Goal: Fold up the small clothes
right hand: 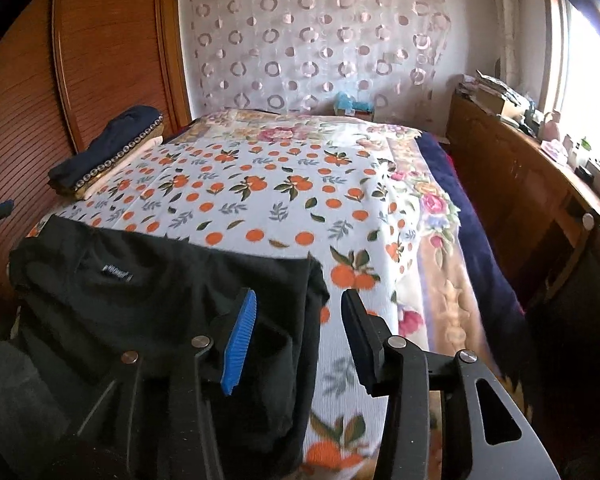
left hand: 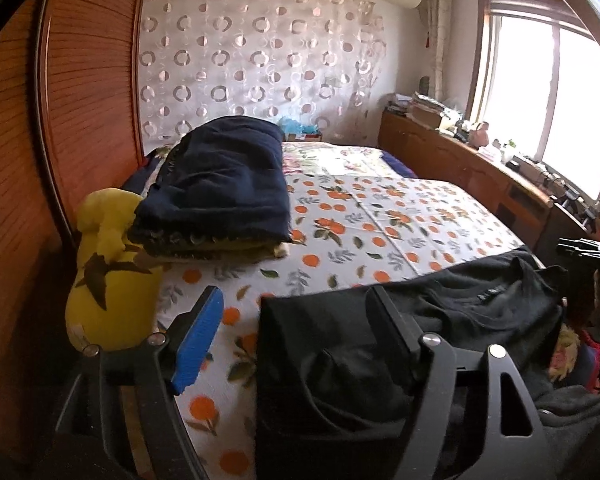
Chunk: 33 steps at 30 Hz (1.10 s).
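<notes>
Step in hand, as judged: release the black shirt [right hand: 156, 304] flat on the orange-print sheet [right hand: 260, 184] at the near bed edge. Withdraw both tools straight back so no cloth snags a pad, then check that the edges lie square. The left gripper [left hand: 296, 340] stands apart over the shirt's left edge, gripping nothing. The right gripper [right hand: 300, 336] stands apart, empty, just beside the shirt's right edge.

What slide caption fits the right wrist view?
Open right hand-held gripper over the black shirt's edge on an orange-print bedspread.
</notes>
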Available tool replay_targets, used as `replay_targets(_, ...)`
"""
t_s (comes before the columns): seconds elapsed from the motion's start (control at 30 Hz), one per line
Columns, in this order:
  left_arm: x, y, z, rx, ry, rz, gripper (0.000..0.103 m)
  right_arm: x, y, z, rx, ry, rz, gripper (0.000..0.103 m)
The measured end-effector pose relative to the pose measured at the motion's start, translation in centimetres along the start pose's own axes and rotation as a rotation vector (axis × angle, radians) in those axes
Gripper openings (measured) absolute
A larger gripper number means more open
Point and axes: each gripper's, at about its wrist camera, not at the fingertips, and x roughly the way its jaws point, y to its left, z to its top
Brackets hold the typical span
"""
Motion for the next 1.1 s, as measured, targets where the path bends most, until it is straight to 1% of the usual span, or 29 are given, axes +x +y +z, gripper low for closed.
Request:
replay_targets(0.13, 2.4, 0.6, 0.9, 0.018, 0.029, 0.007, 0.074, 2.6, -0.2, -0.1, -0.008, 0.02, 0.02, 0.048)
replay_targets(0.23, 4.3, 0.9, 1.0, 0.034, 0.06, 0.011, 0.074, 5.1, -0.6, -0.1, 0.006, 0.065, 0.05, 0.049)
replay_targets(0.37, 6.6, 1.3, 0.7, 0.046, 0.122, 0.011, 0.074, 7.4, -1.4, 0.2, 0.012, 0.114, 0.057, 0.049)
replay_targets(0.4, 7.2, 1.4, 0.6, 0.05, 0.148, 0.01, 0.074, 8.0, -1.6, 0.5, 0.011, 0.123, 0.054, 0.049)
replay_targets(0.47, 8.1, 1.6, 0.3, 0.054, 0.189, 0.003, 0.074, 8.8, -1.9, 0.9, 0.01, 0.139, 0.051, 0.052)
replay_targets(0.5, 8.5, 1.6, 0.2, 0.059, 0.206, 0.008, 0.074, 9.1, -2.1, 0.9, 0.011, 0.143, 0.05, 0.052)
replay_targets(0.6, 9.3, 1.5, -0.3, 0.075, 0.243, 0.012, 0.074, 9.4, -2.0, 1.3, 0.012, 0.142, 0.059, 0.054)
replay_targets(0.63, 9.5, 1.5, -0.4, 0.077, 0.255, 0.005, 0.074, 9.4, -1.9, 1.4, 0.011, 0.14, 0.056, 0.056)
replay_targets(0.73, 10.0, 1.4, -0.7, 0.084, 0.283, 0.0, 0.074, 9.8, -2.1, 1.4, 0.015, 0.136, 0.055, 0.058)
replay_targets(0.83, 10.3, 1.4, -0.9, 0.077, 0.292, -0.009, 0.074, 10.1, -2.0, 1.2, 0.008, 0.137, 0.053, 0.059)
replay_targets(0.87, 10.3, 1.4, -0.9, 0.075, 0.294, -0.013, 0.073, 10.2, -1.9, 1.1, 0.006, 0.138, 0.052, 0.059)
replay_targets(0.9, 10.3, 1.3, -0.9, 0.074, 0.294, -0.028, 0.066, 10.6, -2.1, 1.1, 0.004, 0.139, 0.051, 0.059)
replay_targets(1.0, 10.1, 0.8, -1.0, 0.084, 0.295, -0.054, 0.053, 10.6, -2.0, 1.1, -0.001, 0.143, 0.046, 0.06)
replay_targets(1.03, 10.0, 0.7, -0.9, 0.085, 0.296, -0.06, 0.05, 10.7, -1.9, 1.1, -0.004, 0.146, 0.049, 0.06)
replay_targets(1.1, 9.9, 0.5, -1.0, 0.089, 0.297, -0.081, 0.037, 10.7, -1.8, 1.2, -0.012, 0.15, 0.067, 0.06)
